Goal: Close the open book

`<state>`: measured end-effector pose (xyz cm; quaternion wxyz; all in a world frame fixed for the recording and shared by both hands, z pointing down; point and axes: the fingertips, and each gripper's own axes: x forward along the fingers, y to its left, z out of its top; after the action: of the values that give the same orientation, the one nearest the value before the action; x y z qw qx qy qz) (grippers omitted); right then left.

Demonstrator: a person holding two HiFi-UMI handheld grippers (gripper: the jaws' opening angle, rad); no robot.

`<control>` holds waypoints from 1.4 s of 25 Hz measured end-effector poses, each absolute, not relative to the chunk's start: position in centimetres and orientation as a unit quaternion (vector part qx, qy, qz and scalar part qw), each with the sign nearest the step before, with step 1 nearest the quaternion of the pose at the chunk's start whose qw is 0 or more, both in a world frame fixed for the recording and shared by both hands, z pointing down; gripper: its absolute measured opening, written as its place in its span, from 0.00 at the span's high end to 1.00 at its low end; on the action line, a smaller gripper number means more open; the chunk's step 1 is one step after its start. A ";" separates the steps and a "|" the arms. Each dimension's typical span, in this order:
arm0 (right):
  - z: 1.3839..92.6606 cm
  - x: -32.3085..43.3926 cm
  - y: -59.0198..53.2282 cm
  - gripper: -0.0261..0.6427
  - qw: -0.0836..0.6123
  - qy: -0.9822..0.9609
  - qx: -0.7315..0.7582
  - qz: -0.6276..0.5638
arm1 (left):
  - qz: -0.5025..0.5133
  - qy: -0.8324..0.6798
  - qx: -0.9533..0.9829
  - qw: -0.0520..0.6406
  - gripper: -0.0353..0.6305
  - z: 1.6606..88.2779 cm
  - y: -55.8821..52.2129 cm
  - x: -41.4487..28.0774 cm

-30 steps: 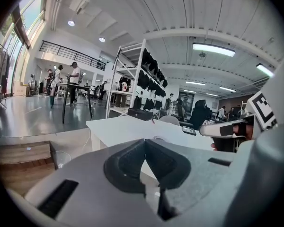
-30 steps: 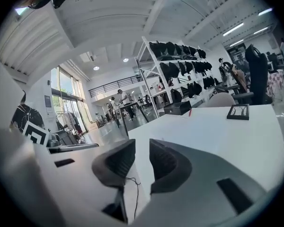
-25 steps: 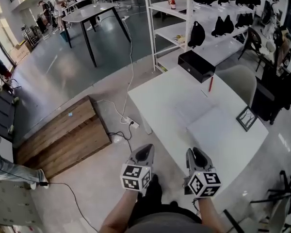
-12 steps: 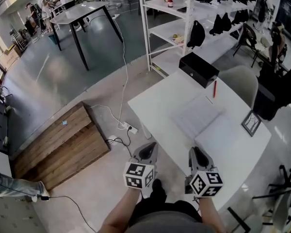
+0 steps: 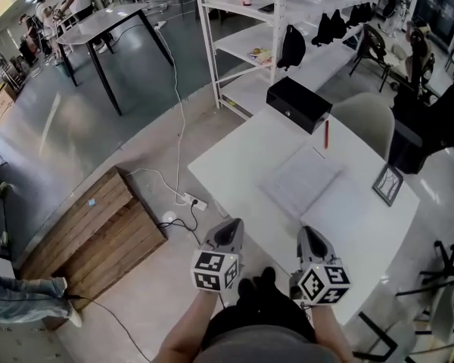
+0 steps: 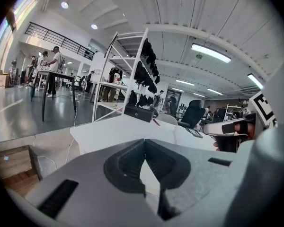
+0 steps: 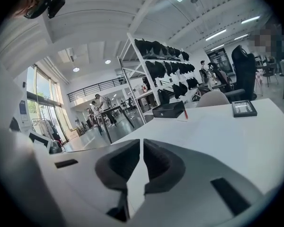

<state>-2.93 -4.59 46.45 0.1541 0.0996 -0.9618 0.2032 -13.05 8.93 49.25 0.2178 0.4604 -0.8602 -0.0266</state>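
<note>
The open book [image 5: 299, 180] lies flat on the white table [image 5: 234, 161], its pale pages spread, well beyond both grippers. My left gripper [image 5: 225, 237] hangs just off the table's near edge, over the floor; in the left gripper view [image 6: 144, 141] its jaws meet at the tips and hold nothing. My right gripper [image 5: 310, 242] is over the table's near edge. In the right gripper view [image 7: 142, 142] its jaws are closing, a hair apart, with nothing between them. Neither gripper touches the book.
A black box [image 5: 299, 104] and a red pen [image 5: 326, 134] lie beyond the book, and a small picture frame [image 5: 387, 184] to its right. A grey chair [image 5: 367, 119] stands behind the table. A wooden pallet [image 5: 91, 233] and a power strip [image 5: 189, 201] with cables are on the floor at the left.
Both grippers have come closer to the table's near edge, and the table and book now sit nearer in the head view. The book lies as before.
</note>
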 end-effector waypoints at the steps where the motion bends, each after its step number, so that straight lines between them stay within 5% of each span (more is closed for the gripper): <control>1: 46.4 -3.0 -4.9 0.92 0.153 -0.962 0.102 0.204 | -0.025 -0.860 0.460 0.218 0.94 49.2 8.6 -13.3; 35: 47.6 -4.7 -14.4 0.93 0.112 -0.917 0.263 0.277 | 0.055 -0.769 0.598 0.219 0.94 50.0 -5.5 -20.4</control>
<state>-4.73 -14.44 47.63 0.1118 0.2633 -0.9173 0.2769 -20.38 -5.53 50.01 0.2188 0.5975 -0.7694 0.0552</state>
